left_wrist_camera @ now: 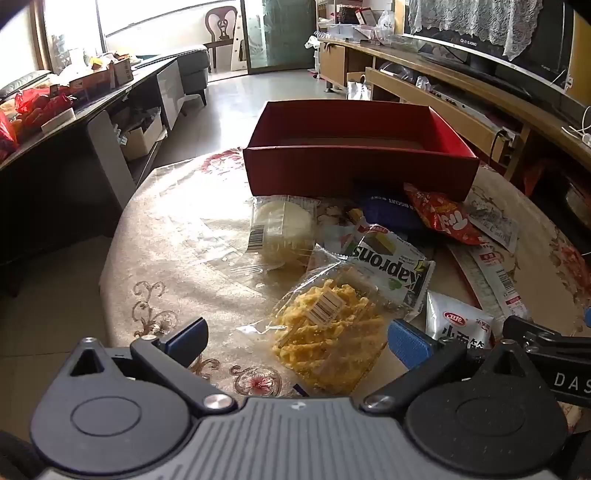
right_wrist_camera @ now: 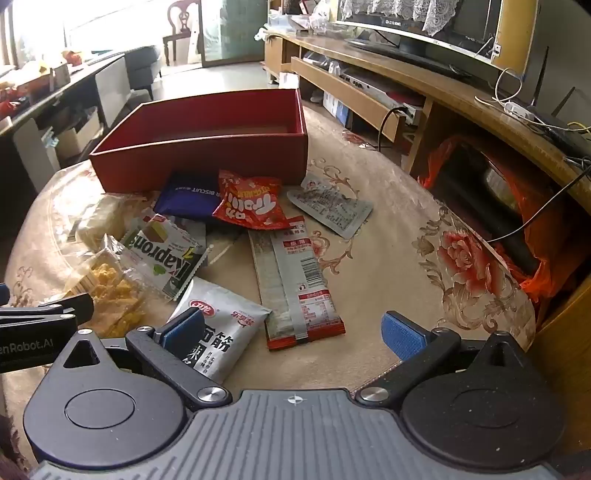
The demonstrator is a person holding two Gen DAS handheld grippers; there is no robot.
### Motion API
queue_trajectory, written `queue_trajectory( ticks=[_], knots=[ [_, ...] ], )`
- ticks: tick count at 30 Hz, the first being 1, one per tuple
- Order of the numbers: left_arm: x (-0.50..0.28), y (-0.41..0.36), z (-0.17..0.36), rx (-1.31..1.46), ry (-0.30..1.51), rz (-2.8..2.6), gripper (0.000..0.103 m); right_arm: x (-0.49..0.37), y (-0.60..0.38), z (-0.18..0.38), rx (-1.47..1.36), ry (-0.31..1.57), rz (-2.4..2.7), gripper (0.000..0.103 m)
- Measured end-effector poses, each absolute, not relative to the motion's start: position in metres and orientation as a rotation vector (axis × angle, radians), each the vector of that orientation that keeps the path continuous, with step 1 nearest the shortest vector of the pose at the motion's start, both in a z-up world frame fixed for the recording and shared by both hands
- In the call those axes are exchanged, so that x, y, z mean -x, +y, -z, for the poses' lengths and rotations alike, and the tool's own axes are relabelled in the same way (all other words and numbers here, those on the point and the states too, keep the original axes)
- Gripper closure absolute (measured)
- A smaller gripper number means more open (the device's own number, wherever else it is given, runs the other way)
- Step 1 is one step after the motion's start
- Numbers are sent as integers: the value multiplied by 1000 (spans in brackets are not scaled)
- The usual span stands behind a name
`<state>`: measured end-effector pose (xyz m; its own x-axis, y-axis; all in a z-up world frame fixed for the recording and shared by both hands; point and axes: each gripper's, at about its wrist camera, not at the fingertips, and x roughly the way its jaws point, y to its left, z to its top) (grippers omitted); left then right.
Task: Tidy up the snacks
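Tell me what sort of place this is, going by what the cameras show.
Most likely a home living room. A television stands on a long wooden TV cabinet, a sofa sits by the bright window, and the snacks lie on a round table with a floral tablecloth.

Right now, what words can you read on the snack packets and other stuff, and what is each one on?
"Kaprons": green and white wafer packet.
"Trolli": red candy bag.
"BISCUIT": dark blue packet.
"DAS": right gripper's arm.
"enRobot.AI": left gripper's arm.
Chinese characters: white packet.
Too small: barcode labels, long grey packet, television brand.
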<state>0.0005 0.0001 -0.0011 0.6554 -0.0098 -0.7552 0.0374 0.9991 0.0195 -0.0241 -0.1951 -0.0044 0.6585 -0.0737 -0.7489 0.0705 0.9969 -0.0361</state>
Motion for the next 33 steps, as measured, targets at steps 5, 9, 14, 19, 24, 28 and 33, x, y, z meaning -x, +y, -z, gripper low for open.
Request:
queue_trajectory(
  ticks=[5, 9, 14, 19, 24, 28, 33],
  knots=[
    [0, 0, 3, -39, 854, 17, 0, 24, -194, 4, 1, 847, 83, 0],
    [-2, -1, 4, -53, 869, 12, 0, 23, -194, 6, 4, 856, 83, 0],
    [-2, -2, 6, -54, 872, 12, 0, 20, -192, 7, 12, 870, 69, 0],
    [-2, -1, 6, -57, 875, 13, 0, 22, -192, 8, 12, 874, 64, 0],
    [-2, -1, 6, -58, 876, 14, 0, 22, -191, 8, 12, 878, 62, 0],
    [-2, -2, 6, -59, 878, 15, 0, 22, -191, 10, 9, 880, 62, 0],
    [-2, -2, 6, -60, 877, 15, 0, 22, -191, 11, 5, 889, 62, 0]
  ],
)
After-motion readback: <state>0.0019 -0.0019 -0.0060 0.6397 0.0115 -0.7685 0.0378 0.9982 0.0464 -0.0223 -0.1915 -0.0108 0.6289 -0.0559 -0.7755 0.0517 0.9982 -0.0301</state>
